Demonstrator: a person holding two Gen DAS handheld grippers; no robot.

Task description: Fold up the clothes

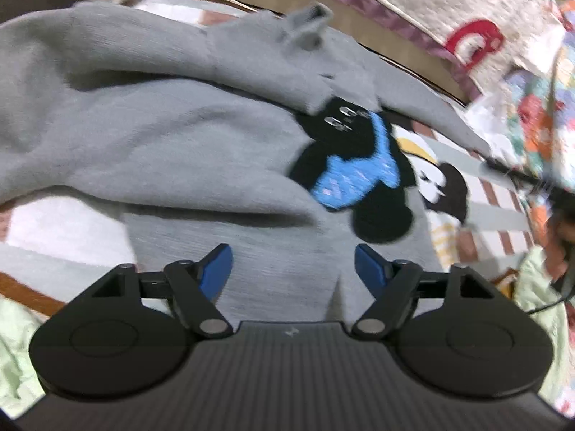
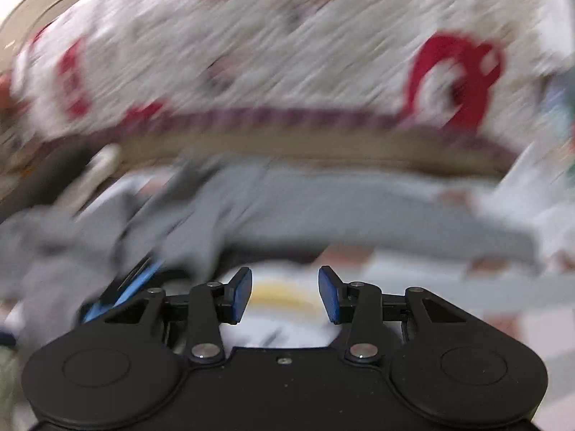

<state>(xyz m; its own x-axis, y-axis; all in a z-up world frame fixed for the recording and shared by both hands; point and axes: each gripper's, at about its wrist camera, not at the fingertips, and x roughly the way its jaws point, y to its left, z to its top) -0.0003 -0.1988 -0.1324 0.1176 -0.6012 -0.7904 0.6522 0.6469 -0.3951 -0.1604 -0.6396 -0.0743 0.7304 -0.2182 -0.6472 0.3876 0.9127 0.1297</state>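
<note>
While partly gathered rather than squared, grey sweater (image 1: 187, 136) spread across the patterned bedcover (image 1: 496, 212), its black-and-blue cartoon motif (image 1: 355, 176) facing up. One sleeve (image 1: 251, 57) laid over the chest, cuff (image 1: 307, 25) raised near the far edge; body beneath creased into loose ridges, lower hem not resolved. Left gripper (image 1: 293, 269) hovering just above the sweater's near part, fingers spread, nothing between the pads. Right gripper (image 2: 284, 292) likewise parted and empty, held over the bedcover beside the sweater (image 2: 323, 212); view heavily smeared, so contact with cloth not determinable. White quilt with red figures (image 2: 287, 54) banked behind. Judged stage: a sleeve fold in place, no compact rectangle yet; remaining sleeve and crosswise folds apparently outstanding, though the far side lies hidden.
</note>
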